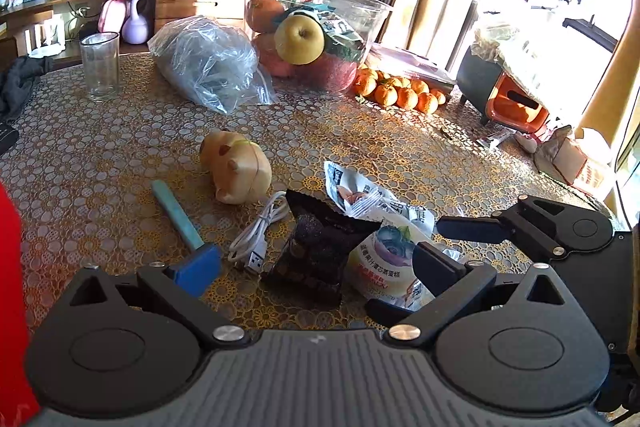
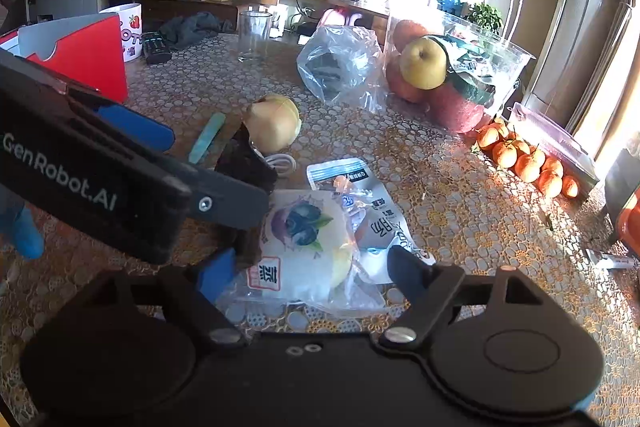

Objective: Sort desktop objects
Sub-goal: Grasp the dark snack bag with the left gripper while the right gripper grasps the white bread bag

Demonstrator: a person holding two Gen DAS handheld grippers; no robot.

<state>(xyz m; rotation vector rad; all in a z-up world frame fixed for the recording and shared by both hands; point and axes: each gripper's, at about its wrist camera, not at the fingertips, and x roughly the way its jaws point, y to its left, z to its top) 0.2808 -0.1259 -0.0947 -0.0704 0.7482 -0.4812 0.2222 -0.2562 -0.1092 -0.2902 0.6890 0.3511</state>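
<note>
The tabletop [image 1: 120, 155], under a circle-patterned cloth, runs out of view at every edge. On its far side a clear fruit bowl [image 1: 360, 15] holds a yellow pear [image 1: 299, 39] and reddish fruit blurred through the plastic; a crumpled clear bag [image 1: 208, 63] beside it hides dark contents I cannot identify. The left claw [image 1: 318, 275] is spread wide, grasping nothing, over a black snack packet [image 1: 316, 247] whose near end its body cuts off. The right claw [image 2: 308, 275] is released too, its fingers flanking a blueberry cake packet [image 2: 304, 239] without pressing it; the left claw's arm blocks that packet's left edge. A white snack wrapper [image 1: 360, 191] lies partly beneath the cake. Near them lie a pig toy [image 1: 236, 167], a white USB cable [image 1: 256, 235] and a pale green stick [image 1: 176, 215].
</note>
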